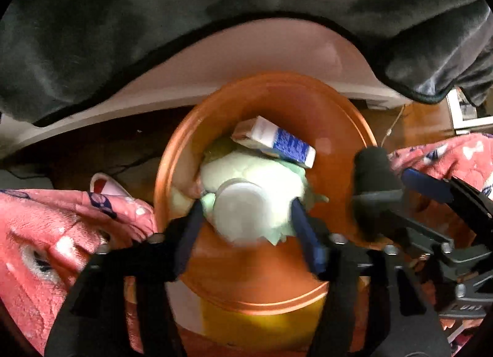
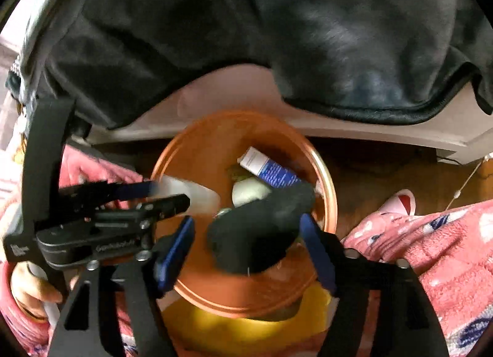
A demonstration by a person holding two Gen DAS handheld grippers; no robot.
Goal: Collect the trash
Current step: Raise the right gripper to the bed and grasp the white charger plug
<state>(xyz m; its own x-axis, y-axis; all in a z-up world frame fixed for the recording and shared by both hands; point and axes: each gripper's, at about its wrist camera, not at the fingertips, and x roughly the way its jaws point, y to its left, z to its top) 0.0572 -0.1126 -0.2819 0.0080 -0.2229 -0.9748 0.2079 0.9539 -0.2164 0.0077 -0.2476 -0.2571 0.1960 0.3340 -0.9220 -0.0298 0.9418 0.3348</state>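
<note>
You are in a home, likely a bedroom: dark blanket draped over a pale ledge, pink slipper on wood floor, pink fleece pyjamas on your legs

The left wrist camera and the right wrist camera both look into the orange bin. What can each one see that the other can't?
Only the left wrist view shows the white cup end-on between the left gripper's fingers, with pale green wrapping around it.

Only the right wrist view shows the black sock-like bundle between the right gripper's fingers, and the person's hand at the lower left.

Both show the orange bin, the blue and white box inside it, the dark blanket, a pink slipper and pink patterned fabric.
</note>
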